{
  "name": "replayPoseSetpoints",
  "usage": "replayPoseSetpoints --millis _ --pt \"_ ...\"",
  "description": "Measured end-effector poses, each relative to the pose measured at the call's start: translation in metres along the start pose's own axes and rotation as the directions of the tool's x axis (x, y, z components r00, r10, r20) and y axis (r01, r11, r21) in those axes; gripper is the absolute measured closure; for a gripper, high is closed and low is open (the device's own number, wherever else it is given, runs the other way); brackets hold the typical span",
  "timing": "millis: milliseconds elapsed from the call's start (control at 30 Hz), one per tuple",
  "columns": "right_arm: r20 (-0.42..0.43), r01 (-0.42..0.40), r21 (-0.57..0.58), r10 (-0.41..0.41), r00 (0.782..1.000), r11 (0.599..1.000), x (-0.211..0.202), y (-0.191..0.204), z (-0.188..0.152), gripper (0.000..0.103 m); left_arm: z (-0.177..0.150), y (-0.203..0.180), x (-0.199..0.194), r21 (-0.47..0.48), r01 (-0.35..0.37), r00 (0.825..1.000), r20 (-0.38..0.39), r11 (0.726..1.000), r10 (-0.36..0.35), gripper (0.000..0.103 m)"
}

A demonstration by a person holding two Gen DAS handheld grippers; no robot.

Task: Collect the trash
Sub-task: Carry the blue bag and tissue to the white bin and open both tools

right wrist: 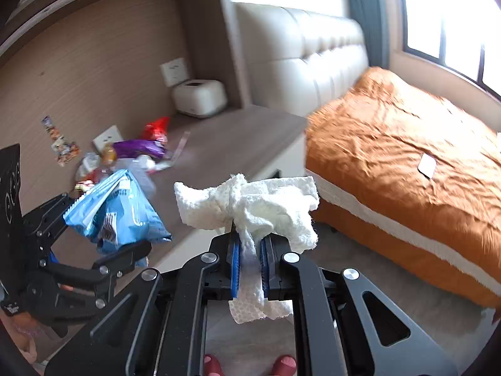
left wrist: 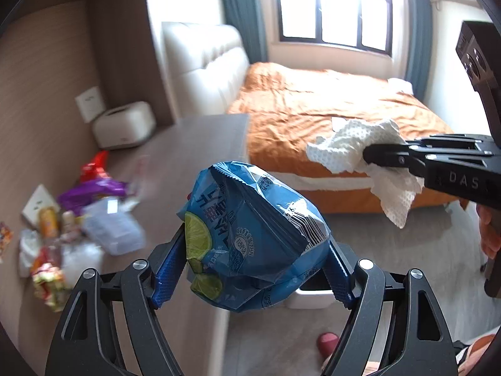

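A crumpled blue snack bag (left wrist: 250, 228) with a lime picture sits between the blue pads of my left gripper (left wrist: 255, 239), which is shut on it and holds it in the air over the desk's edge. A white paper towel (right wrist: 250, 203) is pinched in my right gripper (right wrist: 249, 244), whose jaws are shut tight on it, with one end hanging down behind the pads. In the left wrist view the right gripper (left wrist: 371, 156) comes in from the right with the paper towel (left wrist: 344, 147). In the right wrist view the left gripper (right wrist: 106, 223) carries the blue bag (right wrist: 119, 213) at the left.
On the grey desk (left wrist: 200, 144) lies a pile of wrappers and bottles (left wrist: 78, 206), with a white tissue box (left wrist: 123, 125) behind it. A bed with an orange cover (left wrist: 328, 103) stands to the right. A white container's rim (left wrist: 310, 297) shows below the bag. Red slippers (right wrist: 283, 365) are on the floor.
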State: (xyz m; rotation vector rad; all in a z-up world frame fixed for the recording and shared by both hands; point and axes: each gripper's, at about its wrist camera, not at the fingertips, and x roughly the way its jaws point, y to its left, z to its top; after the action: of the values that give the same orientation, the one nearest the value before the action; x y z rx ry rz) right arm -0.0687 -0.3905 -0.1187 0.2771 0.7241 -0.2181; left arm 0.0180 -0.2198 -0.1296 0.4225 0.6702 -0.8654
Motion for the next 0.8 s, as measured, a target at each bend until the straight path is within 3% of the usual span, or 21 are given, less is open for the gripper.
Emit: replayPoseSetpoints --millis 167,367,600,767,800 --pt "-0.056 0.037 0.061 -0.034 0.998 0.997 0.019 -0.062 -0.015 0.091 -0.001 -0.058 0.062 0.043 0.083 0.995 -0.064 0.996 -0.08 0.027" --pt "-0.175 0.044 0.113 -0.023 0.984 0.993 0.086 -0.115 -0.057 0.091 -0.031 -0.113 0.162 0.069 0.175 0.975 -0.154 0.982 -0.163 0.027" --pt "-0.283 0.017 0.19 0.038 0.958 0.982 0.203 -0.175 -0.124 0.091 -0.101 -0.153 0.29 0.052 0.273 0.933 -0.257 0.961 -0.251 0.027" --pt "-0.367 0.008 0.233 0.081 0.927 0.973 0.288 -0.208 -0.182 0.091 -0.15 -0.17 0.363 0.037 0.314 0.906 -0.31 0.949 -0.288 0.025" --pt "-0.385 0.016 0.224 0.073 0.92 0.974 0.301 -0.212 -0.193 0.087 -0.164 -0.172 0.38 0.019 0.335 0.89 -0.335 0.942 -0.31 0.021"
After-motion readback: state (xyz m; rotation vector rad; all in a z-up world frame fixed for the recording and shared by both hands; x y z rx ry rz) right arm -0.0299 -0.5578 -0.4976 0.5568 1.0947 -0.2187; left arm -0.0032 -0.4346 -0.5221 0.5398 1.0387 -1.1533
